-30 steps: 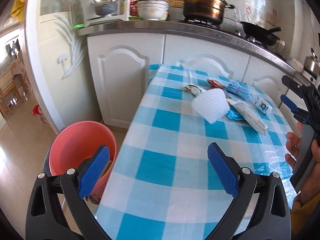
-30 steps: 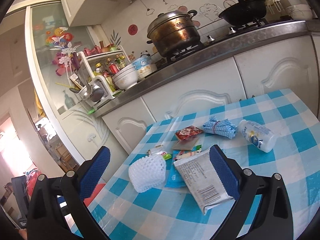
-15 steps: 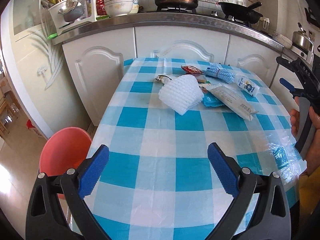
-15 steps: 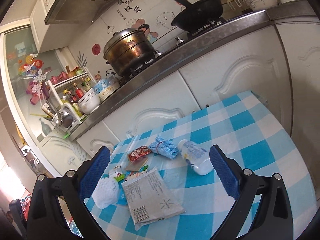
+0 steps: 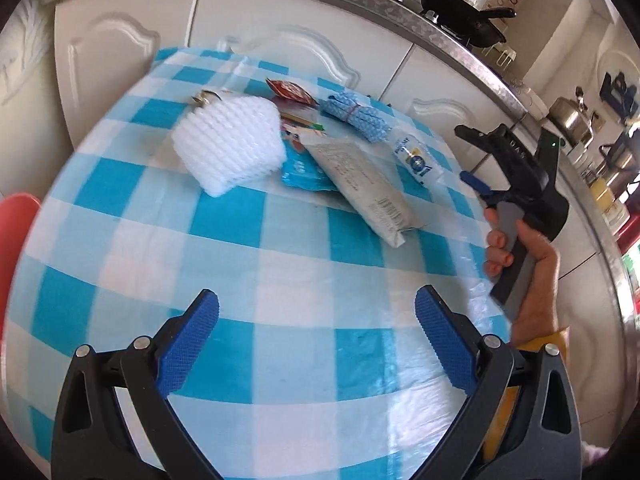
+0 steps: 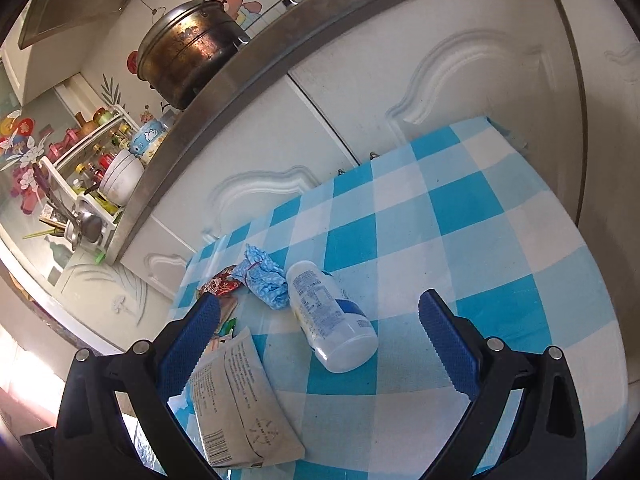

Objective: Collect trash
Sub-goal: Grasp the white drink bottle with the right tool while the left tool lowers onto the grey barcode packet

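Blue pads, left gripper: spread wide with nothing between them, hanging over bare tablecloth on the near side of the grey packet.
Blue pads, right gripper: equally wide and empty; the bottle lies between the two fingers in its own view, not touched.
Right hand: wrapped round the gripper's grey handle, off the table edge to the right of the grey packet.
Tablecloth: blue-and-white check, under all the trash.
Grey packet: flat, barcode end nearest; the landmark for the rest.
White bottle: on its side just right of the grey packet, base toward the camera.
Blue wrapper: flat, partly under the grey packet's left edge.
Foam net: white mesh sleeve, left of the grey packet.
Blue dotted bundle: crumpled, beyond the grey packet, touching the bottle's far end.
Red wrapper: beyond the grey packet, beside the bundle.
Small item behind the foam net: blurred, possibly a foil scrap.
Red bin: only an edge shows, far left of the packet, below table level.
Cabinets: white doors beyond the table.
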Tool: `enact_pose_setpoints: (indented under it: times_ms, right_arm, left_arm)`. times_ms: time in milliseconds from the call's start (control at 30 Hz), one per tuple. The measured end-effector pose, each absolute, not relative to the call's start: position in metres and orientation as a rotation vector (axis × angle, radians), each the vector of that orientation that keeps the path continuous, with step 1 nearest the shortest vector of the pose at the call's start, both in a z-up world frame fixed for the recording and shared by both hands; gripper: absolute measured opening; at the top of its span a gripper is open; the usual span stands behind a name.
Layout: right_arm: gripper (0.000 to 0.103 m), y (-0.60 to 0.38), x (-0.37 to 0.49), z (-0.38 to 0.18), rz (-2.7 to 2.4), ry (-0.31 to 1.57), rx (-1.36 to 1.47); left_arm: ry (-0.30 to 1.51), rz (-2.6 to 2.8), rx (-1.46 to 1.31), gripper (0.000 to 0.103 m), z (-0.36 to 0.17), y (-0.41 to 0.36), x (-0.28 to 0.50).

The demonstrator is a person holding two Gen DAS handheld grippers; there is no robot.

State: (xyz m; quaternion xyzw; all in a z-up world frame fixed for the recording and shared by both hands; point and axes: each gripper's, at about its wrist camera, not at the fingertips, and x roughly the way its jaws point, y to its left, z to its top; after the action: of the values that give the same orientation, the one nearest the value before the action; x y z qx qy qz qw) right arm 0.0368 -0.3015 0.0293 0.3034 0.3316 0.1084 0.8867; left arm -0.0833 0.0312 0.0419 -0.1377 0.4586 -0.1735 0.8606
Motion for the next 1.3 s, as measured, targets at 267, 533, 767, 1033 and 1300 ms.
enact_pose_setpoints:
  times_ms: [267, 533, 767, 1033, 1300]
  right_arm:
    - [0.097, -0.294, 0.039, 0.032, 0.257, 0.681, 0.569]
    - [0.097, -0.302, 0.042, 0.027, 0.28, 0.687, 0.621]
    - [0.096, -0.305, 0.041, 0.028, 0.304, 0.677, 0.637]
    - [0.096, -0.302, 0.043, 0.025, 0.284, 0.704, 0.607]
    - [0.075, -0.291, 0.049, 0.014, 0.268, 0.769, 0.535]
  left_arm:
    - [0.989, -0.382, -0.365, 0.099, 0.03, -0.025, -0.036]
    - [1.018, -0.228, -0.271, 0.099, 0.027, -0.078, 0.008]
    - [1.036, -0.089, -0.163, 0.099, 0.018, -0.104, 0.034]
    - [1.039, 0.01, 0.031, 0.099, 0.004, -0.124, 0.048]
    - [0.982, 0.0, 0.057, 0.098, 0.003, -0.116, 0.042]
